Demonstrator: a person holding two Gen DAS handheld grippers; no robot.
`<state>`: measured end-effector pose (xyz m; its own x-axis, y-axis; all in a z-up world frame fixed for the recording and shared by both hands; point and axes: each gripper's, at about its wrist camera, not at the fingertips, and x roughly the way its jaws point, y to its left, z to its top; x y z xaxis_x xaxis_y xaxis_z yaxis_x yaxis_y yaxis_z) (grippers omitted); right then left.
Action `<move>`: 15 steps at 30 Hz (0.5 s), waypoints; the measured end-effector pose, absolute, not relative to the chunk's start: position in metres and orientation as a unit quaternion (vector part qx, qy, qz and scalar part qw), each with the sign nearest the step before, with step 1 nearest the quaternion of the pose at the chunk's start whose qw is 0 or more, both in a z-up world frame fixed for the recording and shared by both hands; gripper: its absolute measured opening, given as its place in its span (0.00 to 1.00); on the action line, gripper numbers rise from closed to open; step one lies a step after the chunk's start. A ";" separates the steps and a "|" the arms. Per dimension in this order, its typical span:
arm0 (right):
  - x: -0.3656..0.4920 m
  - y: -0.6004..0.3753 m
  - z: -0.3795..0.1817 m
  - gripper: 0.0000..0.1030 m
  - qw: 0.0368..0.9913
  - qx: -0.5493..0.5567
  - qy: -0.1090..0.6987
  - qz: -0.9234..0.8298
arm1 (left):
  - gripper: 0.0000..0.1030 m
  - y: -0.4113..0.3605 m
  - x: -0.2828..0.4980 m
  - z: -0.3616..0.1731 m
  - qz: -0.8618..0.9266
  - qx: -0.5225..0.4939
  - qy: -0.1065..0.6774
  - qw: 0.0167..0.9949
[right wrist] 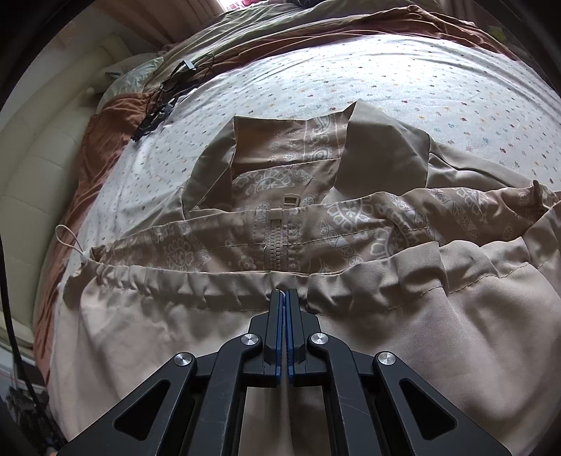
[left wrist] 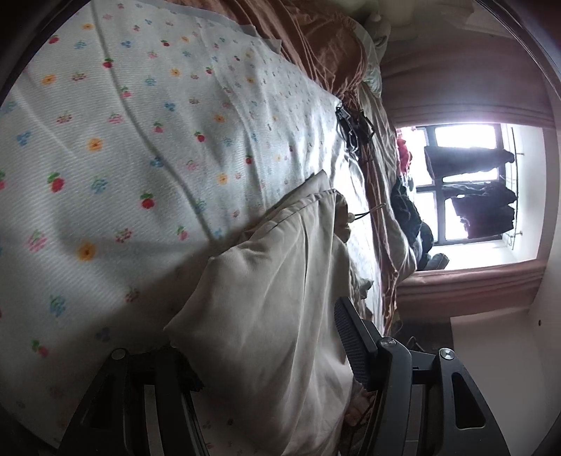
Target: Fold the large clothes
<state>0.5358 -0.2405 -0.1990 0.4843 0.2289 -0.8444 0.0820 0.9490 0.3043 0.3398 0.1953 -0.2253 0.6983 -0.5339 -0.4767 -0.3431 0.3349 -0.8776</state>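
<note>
A large beige jacket (right wrist: 350,217) with a paisley lining and a zipper lies spread on the floral bedsheet (right wrist: 350,77). My right gripper (right wrist: 284,293) is shut on the jacket's gathered drawstring hem at its middle. In the left wrist view, the left gripper (left wrist: 266,347) stands wide, with a thick fold of the beige jacket (left wrist: 273,298) lying between its fingers; the left finger is hidden behind the cloth. A drawstring loop (right wrist: 68,238) hangs at the hem's left end.
A bundle of black cables and clips (right wrist: 164,101) lies on the sheet's far left, also in the left wrist view (left wrist: 350,129). A rust-brown and tan duvet (right wrist: 315,24) is bunched along the bed's far side. A window with hanging clothes (left wrist: 470,186) is beyond.
</note>
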 end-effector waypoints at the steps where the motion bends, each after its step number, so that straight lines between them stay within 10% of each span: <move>1: 0.536 -0.240 -0.199 0.01 0.848 0.154 0.506 0.044 | 0.60 0.195 0.344 -0.228 -0.064 -0.574 0.386 0.719; 8: 0.535 -0.236 -0.197 0.01 0.847 0.154 0.507 0.039 | 0.56 0.192 0.352 -0.226 -0.068 -0.566 0.386 0.725; 15: 0.536 -0.238 -0.188 0.08 0.837 0.173 0.517 0.040 | 0.19 0.198 0.340 -0.228 -0.071 -0.567 0.386 0.724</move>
<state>0.5358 -0.2382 -0.1878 0.4612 0.2466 -0.8523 0.1114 0.9369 0.3314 0.3401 0.1979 -0.2285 0.6921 -0.5399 -0.4791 -0.3355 0.3471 -0.8758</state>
